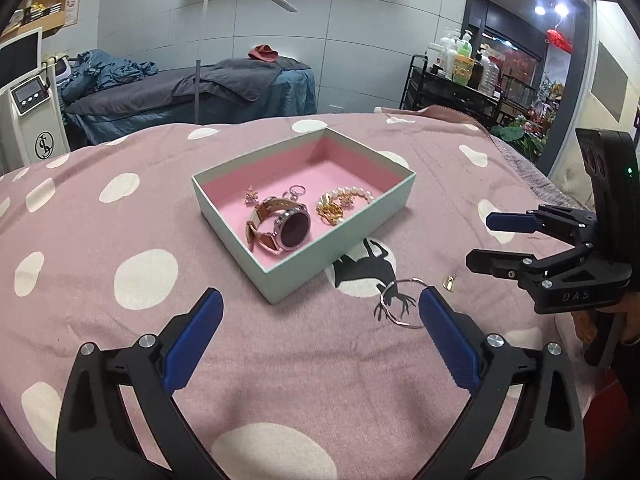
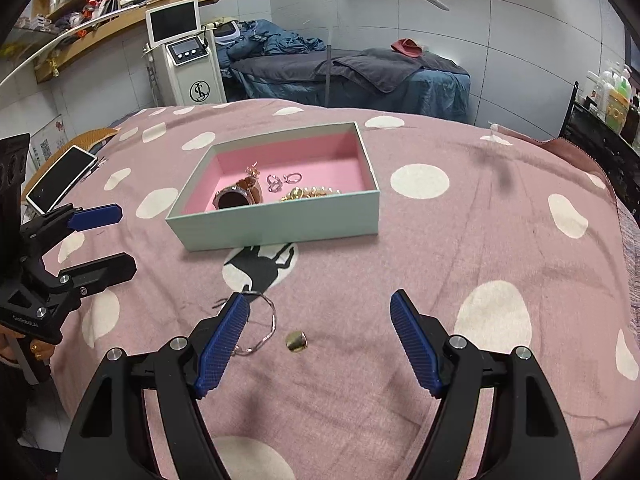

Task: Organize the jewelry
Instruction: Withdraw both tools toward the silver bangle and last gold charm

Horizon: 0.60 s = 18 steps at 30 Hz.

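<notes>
**Two pieces still outside the box**

Both my grippers are spread wide, holding nothing. Gold ring (image 2: 296, 341) sits lower centre of the right wrist view, between the right gripper (image 2: 320, 316) fingers, nearer the left finger. Wire bangle (image 2: 260, 324) touches that finger's tip, long axis running up-frame. Box (image 2: 280, 226) is upper centre. I judge right is nearer the ring; left gripper (image 1: 320, 312) is beside the bangle.

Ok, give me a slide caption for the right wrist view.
Open right tongs hover over a gold ring and silver bangle beside the jewelry box.
</notes>
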Each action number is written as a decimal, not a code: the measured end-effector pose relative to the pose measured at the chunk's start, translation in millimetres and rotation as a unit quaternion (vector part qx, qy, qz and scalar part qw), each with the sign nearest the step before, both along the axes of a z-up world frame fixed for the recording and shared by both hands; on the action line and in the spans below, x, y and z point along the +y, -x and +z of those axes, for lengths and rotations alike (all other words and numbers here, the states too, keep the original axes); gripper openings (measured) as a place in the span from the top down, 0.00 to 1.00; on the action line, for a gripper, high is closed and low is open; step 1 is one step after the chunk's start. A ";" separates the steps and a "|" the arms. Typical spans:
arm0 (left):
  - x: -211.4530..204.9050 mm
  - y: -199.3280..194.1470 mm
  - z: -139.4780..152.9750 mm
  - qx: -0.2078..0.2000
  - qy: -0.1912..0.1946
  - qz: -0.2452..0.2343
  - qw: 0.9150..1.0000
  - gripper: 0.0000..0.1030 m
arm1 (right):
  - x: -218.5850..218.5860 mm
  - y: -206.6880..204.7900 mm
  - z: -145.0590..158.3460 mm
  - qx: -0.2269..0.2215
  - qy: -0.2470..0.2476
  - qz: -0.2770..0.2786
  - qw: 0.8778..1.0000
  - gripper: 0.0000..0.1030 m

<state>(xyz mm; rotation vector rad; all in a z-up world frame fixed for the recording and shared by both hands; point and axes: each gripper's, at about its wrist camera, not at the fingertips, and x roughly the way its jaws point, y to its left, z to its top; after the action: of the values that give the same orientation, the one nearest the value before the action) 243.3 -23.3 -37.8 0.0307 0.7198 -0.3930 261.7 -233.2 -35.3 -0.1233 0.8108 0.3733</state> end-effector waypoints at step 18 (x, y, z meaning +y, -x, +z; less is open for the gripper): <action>-54.3 23.4 -41.7 0.031 -0.055 -0.073 0.995 0.22 | 5.3 19.6 -32.1 0.037 0.047 0.042 0.997 0.49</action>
<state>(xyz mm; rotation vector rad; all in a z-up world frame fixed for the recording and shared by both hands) 219.9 -77.5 -79.5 0.1760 0.8034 -0.4964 242.1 -227.9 -67.4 -0.2336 0.8988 0.4209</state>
